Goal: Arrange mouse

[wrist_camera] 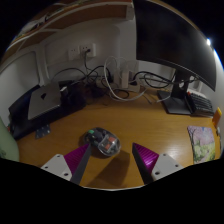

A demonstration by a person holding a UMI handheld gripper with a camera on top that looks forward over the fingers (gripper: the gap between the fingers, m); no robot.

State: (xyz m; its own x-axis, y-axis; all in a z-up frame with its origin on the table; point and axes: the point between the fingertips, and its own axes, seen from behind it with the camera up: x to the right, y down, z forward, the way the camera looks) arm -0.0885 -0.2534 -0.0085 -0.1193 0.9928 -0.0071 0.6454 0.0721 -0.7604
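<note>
A small transparent grey mouse (102,141) lies on the wooden desk (140,125), just ahead of my left finger and close to its tip. My gripper (112,158) is open, with the purple pads (79,157) spread wide apart and bare desk between them. The mouse sits slightly left of the gap's middle and touches neither pad clearly. Nothing is held.
A grey laptop (42,100) lies at the left. A large dark monitor (175,45) stands at the back right on its stand (183,95). Cables (120,80) run along the back wall. A colourful card (203,142) lies at the right.
</note>
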